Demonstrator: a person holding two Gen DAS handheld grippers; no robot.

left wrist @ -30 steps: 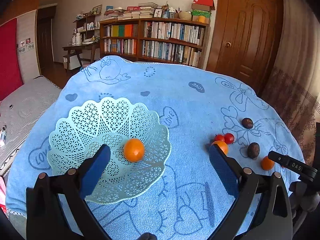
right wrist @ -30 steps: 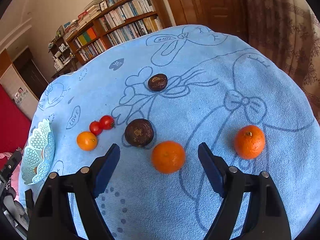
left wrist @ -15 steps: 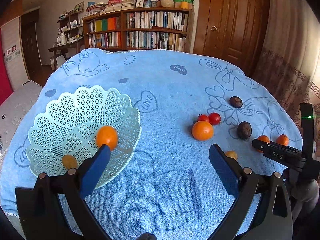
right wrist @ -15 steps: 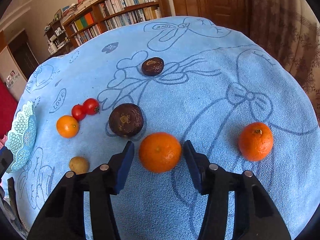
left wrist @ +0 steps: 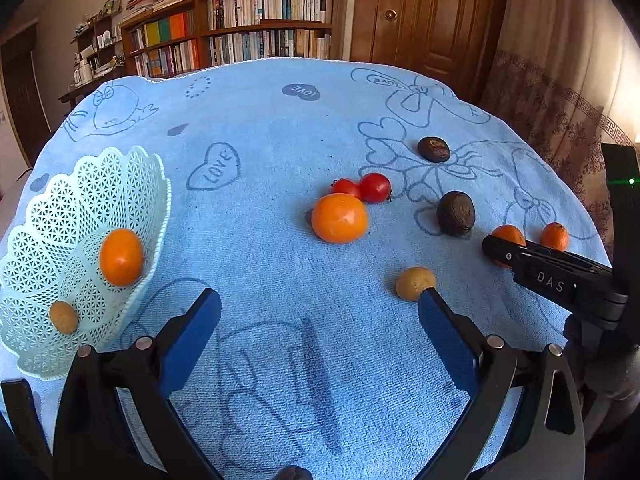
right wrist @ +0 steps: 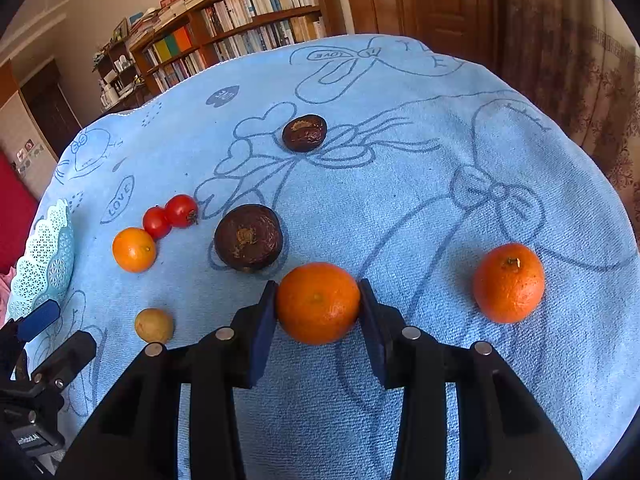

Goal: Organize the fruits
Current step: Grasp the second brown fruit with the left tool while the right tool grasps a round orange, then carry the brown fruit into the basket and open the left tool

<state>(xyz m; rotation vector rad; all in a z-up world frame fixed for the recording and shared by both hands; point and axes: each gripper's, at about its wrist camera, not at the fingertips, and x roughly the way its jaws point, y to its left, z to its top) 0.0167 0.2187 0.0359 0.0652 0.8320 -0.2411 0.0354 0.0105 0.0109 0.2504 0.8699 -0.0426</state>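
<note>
Right tool [right wrist: 318, 308] low — pads pinching orange [right wrist: 318, 303].

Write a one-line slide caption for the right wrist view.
Right hand-held gripper closed on an orange on the blue cloth, beside a dark fruit and another orange.

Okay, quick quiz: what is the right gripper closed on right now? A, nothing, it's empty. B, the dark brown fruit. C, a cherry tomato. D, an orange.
D: in the right wrist view, the right gripper has a pad against each side of the orange, while the dark brown fruit lies free on the cloth behind it.
</note>
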